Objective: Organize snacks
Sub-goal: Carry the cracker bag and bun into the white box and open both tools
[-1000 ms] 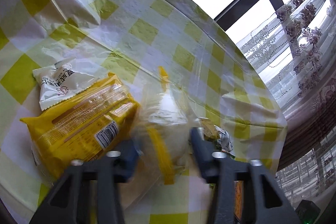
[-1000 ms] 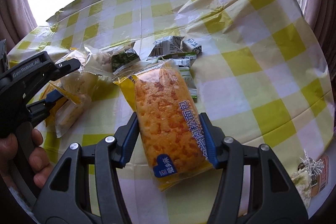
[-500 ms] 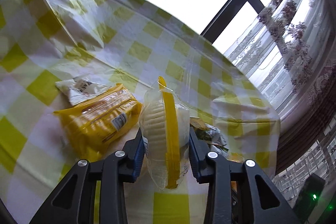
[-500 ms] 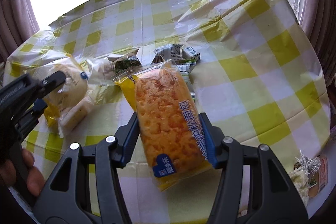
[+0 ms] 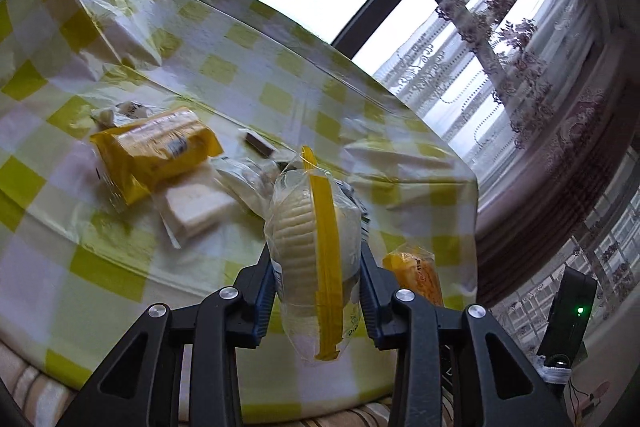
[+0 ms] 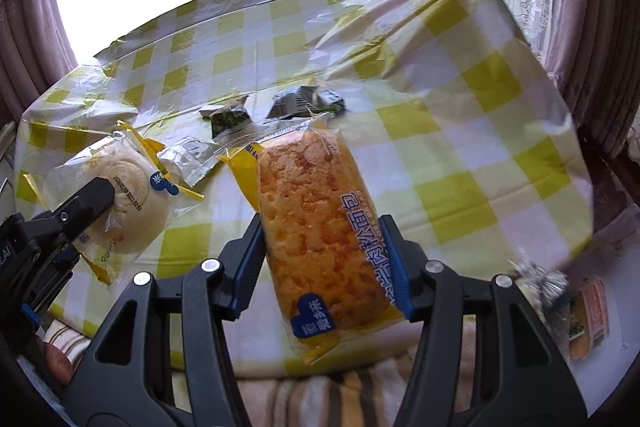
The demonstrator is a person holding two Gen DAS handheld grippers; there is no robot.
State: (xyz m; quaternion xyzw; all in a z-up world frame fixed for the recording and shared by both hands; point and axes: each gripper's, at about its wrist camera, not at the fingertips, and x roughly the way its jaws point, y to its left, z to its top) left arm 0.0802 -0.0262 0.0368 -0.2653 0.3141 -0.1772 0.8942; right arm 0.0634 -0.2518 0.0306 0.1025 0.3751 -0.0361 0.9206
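My left tool (image 5: 316, 291) is clamped on a round pale bun in a clear wrapper (image 5: 316, 247), pads pressing its two sides, the pack held clear above the near edge of the bench (image 5: 280, 95). My right tool (image 6: 324, 247) is likewise closed on a long orange bread pack (image 6: 320, 227), gripped across its narrow width near the lower half, also lifted off the yellow-checked cloth. Judgement: both packs are in transit to wherever they are to be grouped; no container or target spot is visible, so I cannot say where. To do this well I should keep pressure light, as both contents are soft and will crush, and keep the two tools apart so the wrappers do not snag. The bread pack's long axis runs away from me along the tool's fingers, its blue-labelled end toward the camera and its sealed yellow end pointing at the loose small packets (image 6: 304, 103) in mid-bench. The bun stands on edge, its yellow stripe running lengthwise away from the tool. Remaining on the bench at left: a yellow biscuit pack (image 5: 156, 151) and a white sandwich pack (image 5: 196, 205), touching each other.
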